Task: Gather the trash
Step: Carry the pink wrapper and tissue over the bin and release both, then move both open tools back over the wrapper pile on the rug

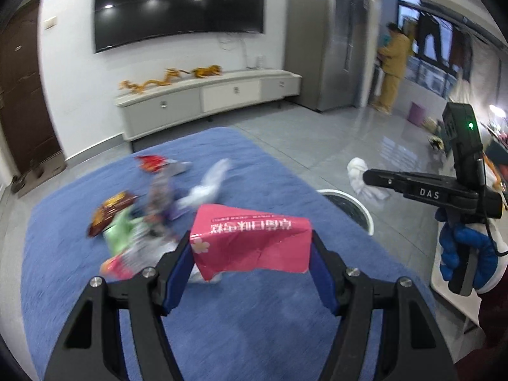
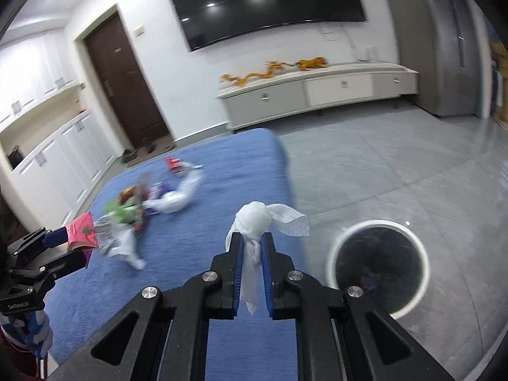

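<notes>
Above blue cloth, grippers clamp trash.

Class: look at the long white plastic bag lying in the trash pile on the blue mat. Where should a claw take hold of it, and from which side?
Grip the white plastic bag at its thin, twisted upper end, which points away from the pile. Come from above on the open mat side: the wrappers crowd its other end, and the narrow neck probably fits between the fingers best.

Pink wrapper was pinched, creased, above blue cloth. White tissue was clamped, twisted. Wrapper pile lay scattered; white-rimmed bin sat on floor.
</notes>
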